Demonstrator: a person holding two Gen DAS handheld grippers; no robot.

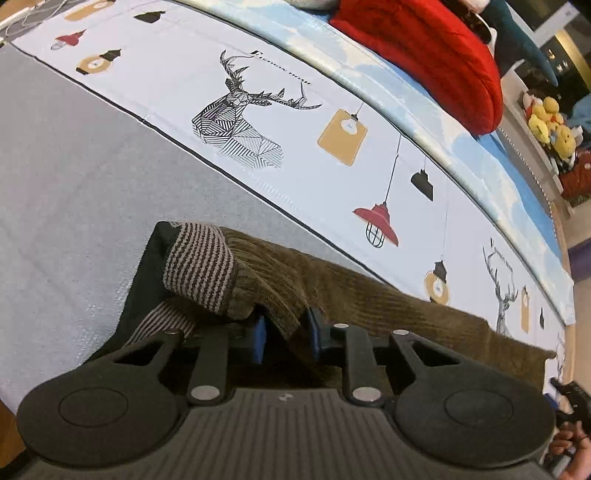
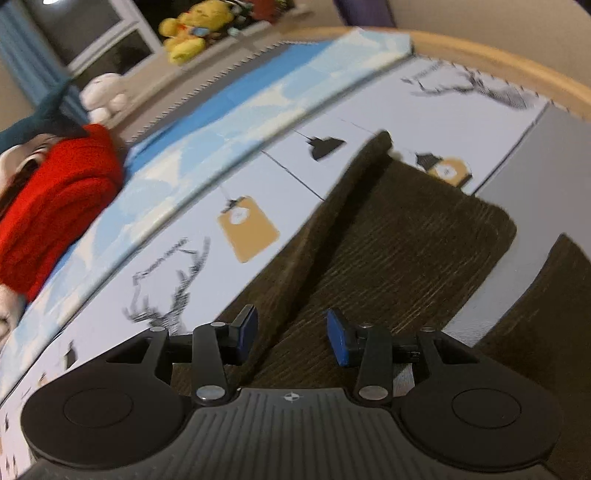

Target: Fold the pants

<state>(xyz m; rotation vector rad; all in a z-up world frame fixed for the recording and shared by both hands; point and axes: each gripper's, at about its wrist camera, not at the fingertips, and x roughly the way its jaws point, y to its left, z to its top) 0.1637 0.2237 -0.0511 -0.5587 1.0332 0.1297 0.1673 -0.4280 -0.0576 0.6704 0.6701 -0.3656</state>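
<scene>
My left gripper (image 1: 286, 338) is clamped on a fold of the brown corduroy pants (image 1: 369, 302), blue pads (image 1: 259, 338) pinching the fabric near the striped waistband (image 1: 201, 266), low in the frame's centre. My right gripper (image 2: 291, 338) stands partly open over the pants (image 2: 406, 236), a raised ridge of cloth between the pads but neither pressing it. The pants lie across the printed sheet (image 1: 184, 85), filling the lower middle of both views.

Printed bedsheet (image 1: 258, 74), window (image 2: 110, 33) behind
</scene>
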